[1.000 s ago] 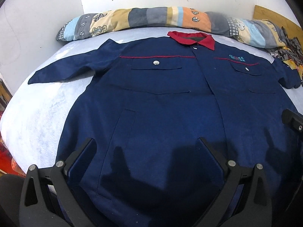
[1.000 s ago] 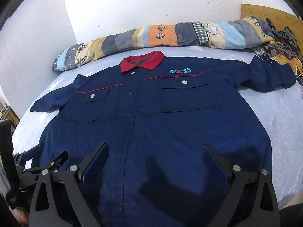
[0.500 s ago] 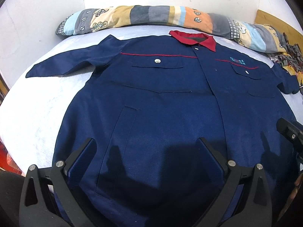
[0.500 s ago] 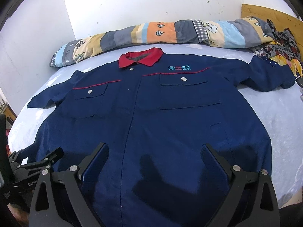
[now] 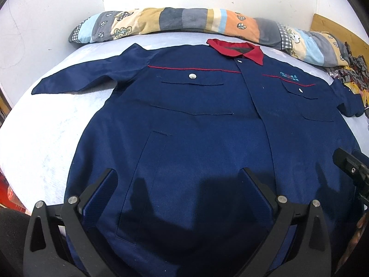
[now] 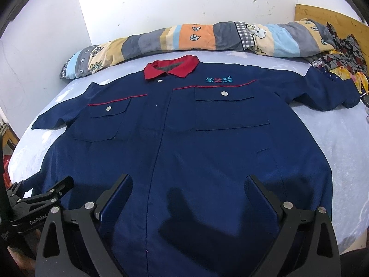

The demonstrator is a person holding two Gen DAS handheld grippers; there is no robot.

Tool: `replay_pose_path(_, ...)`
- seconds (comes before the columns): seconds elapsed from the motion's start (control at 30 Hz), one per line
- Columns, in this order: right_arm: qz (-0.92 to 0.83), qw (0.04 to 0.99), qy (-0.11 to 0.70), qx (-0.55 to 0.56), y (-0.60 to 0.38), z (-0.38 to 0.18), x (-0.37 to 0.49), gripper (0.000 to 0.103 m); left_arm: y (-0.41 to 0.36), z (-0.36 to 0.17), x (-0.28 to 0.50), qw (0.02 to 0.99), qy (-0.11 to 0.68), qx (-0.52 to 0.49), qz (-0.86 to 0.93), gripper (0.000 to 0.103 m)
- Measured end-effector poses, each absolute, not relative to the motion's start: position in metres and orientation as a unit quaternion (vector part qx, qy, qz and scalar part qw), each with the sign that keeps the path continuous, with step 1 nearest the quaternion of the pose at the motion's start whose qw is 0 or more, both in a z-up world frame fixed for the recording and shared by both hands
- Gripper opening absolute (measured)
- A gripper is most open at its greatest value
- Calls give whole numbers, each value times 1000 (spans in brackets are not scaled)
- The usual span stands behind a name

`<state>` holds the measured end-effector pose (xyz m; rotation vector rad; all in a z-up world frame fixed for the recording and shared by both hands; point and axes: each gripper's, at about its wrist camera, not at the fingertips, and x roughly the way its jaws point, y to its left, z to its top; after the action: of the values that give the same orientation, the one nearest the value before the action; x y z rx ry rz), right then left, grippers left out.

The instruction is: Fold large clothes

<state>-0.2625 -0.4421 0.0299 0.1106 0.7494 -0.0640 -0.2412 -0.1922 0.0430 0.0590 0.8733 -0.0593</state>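
On bed (image 6: 341, 152), flat navy jacket (image 6: 207, 143)

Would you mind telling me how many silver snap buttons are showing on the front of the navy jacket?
3: one just under the red collar, one on the chest pocket flap below the embroidered logo, and one on the other chest pocket flap. Others may be hidden under the placket.

"GenRobot" is being displayed in white on the left gripper (image 6: 43, 196); the chest embroidery (image 6: 219, 79) on the work jacket (image 6: 184, 138) is not being resolved legibly.
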Motion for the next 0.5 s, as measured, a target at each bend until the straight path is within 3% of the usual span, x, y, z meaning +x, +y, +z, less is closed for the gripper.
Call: replay_pose_path(0.5, -20, 922, 374, 98, -460, 37, -260, 98, -191, 50, -244, 909, 415, 38, -25, 103)
